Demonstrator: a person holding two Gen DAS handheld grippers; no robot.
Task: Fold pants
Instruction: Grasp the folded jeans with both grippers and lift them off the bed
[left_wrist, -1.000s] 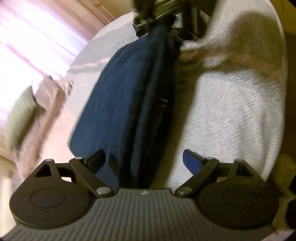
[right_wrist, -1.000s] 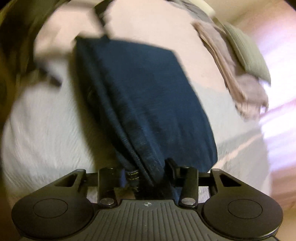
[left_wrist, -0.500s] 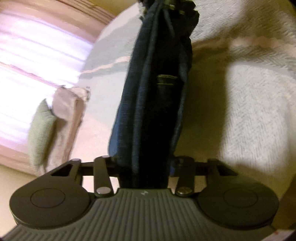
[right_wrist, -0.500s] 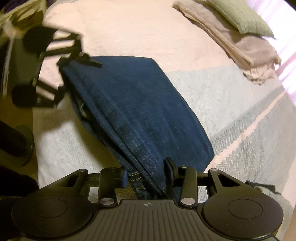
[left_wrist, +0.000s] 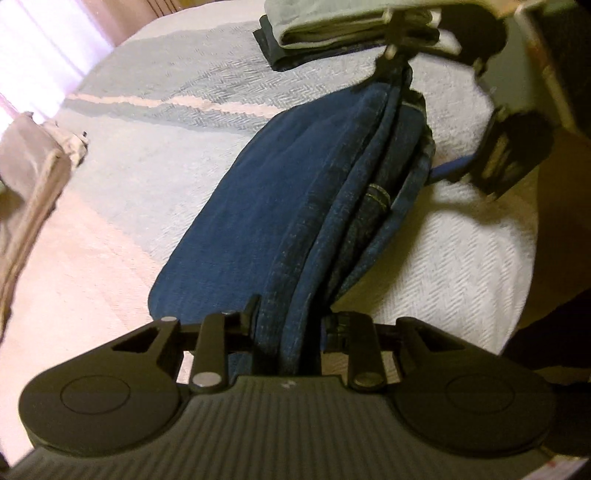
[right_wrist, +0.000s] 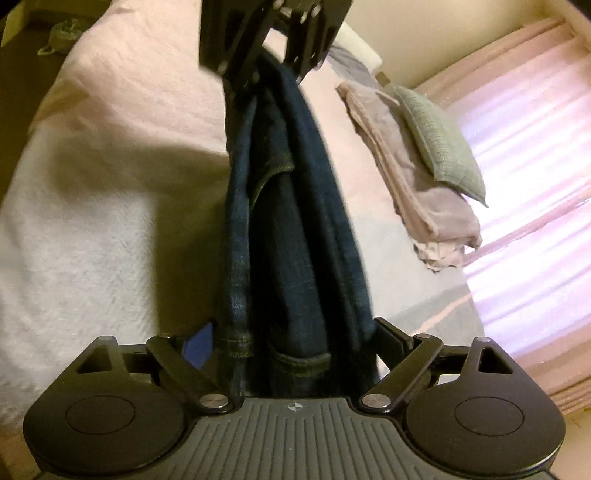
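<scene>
Pants (left_wrist: 258, 206): dark blue jeans, folded into a long thick bundle, stretched between the two grippers above the bed
Left gripper (left_wrist: 286, 321): jaws closed tight on one end of the bundle, layers pinched between the fingers
Right gripper (right_wrist: 295, 332): jaws spread wide; the hemmed end of the jeans lies between the fingers, not pinched; in the left view it appears blurred at the far end
Bed (left_wrist: 443, 280): white and grey herringbone cover with a pale stripe, under the jeans
Stack (left_wrist: 332, 29): folded clothes on the bed beyond the jeans
Pillow (right_wrist: 439, 136): green, resting on folded beige cloth (right_wrist: 424, 206) near the curtained window (right_wrist: 535, 155)
</scene>
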